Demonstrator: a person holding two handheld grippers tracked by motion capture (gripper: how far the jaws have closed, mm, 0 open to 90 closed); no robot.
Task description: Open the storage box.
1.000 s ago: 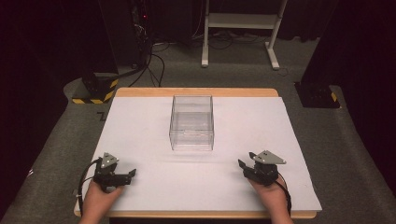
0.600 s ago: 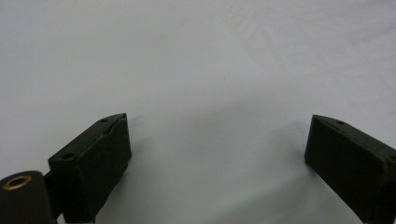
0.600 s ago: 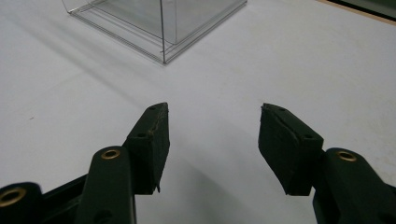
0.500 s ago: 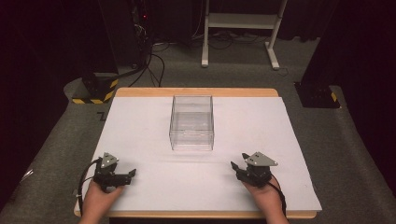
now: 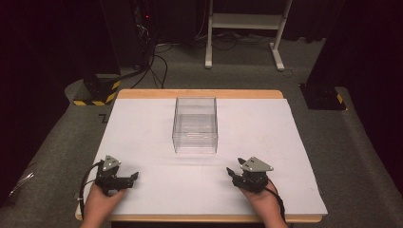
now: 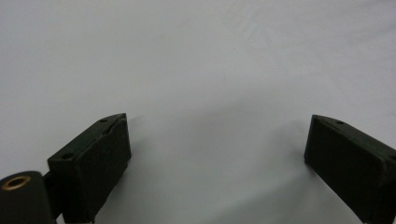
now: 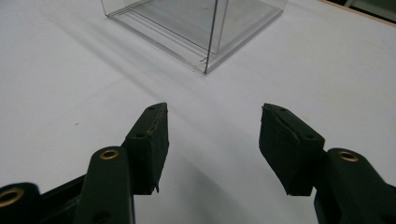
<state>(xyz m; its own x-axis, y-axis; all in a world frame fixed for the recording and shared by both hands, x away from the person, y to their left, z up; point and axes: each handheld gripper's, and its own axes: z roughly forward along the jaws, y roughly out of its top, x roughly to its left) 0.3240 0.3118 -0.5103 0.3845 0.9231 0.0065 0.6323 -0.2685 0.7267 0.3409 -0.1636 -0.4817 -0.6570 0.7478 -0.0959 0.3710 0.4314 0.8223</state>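
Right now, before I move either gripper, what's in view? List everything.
box: one, clear plastic, empty, centre of the sheet
sheet: one, white, covering the table top
table: one, wooden, its edge showing at the far side
stand: one, white metal frame, on the floor behind the table
cables: several, black, on the floor behind the table
left gripper: one, black, open, near left of the sheet
right gripper: one, black, open, near right, pointing toward the box

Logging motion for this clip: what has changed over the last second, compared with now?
The right gripper has slid left along the table's near edge, towards the middle, with its jaws open and empty. Nothing was taken hold of or let go. The left gripper, also open, and the clear box on the white table cover stayed where they were.
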